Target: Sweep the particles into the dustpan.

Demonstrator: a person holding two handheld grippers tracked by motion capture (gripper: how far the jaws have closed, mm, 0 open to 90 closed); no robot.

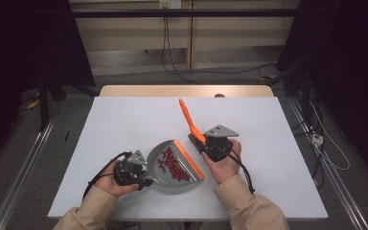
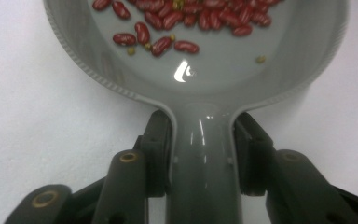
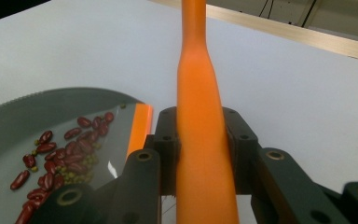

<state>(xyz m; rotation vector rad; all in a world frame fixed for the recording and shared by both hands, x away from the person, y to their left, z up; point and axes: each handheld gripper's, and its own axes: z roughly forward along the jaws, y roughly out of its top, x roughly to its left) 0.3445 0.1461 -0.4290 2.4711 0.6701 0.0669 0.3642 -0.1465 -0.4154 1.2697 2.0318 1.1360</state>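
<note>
Nearest the high camera come the person's sleeves and forearms, and beyond them the white worktop (image 1: pixel 124 120), the largest thing in sight. On it, close to the person's edge, rests the grey dustpan (image 1: pixel 160 179), its orange lip (image 1: pixel 188 159) turned toward the right hand. The left tool (image 1: pixel 133 173) is clamped on the dustpan's handle (image 2: pixel 200 154), one jaw pressed to each side just below the bowl. That neck looks like the right place to hold: the pan appears to be stiff, glossy moulded plastic, light in itself, and likely to slide in a loose grip, so the jaws want firm pressure. The right tool (image 1: pixel 210 143) is closed round the orange brush handle (image 3: pixel 200 140), which rises up and away over the worktop; it seems rigid, smooth and light too. Smallest are the red beans (image 1: pixel 172 165) heaped inside the pan with a few green ones (image 3: pixel 81 172): hard, rounded, prone to roll out over the lip if the pan tips.
</note>
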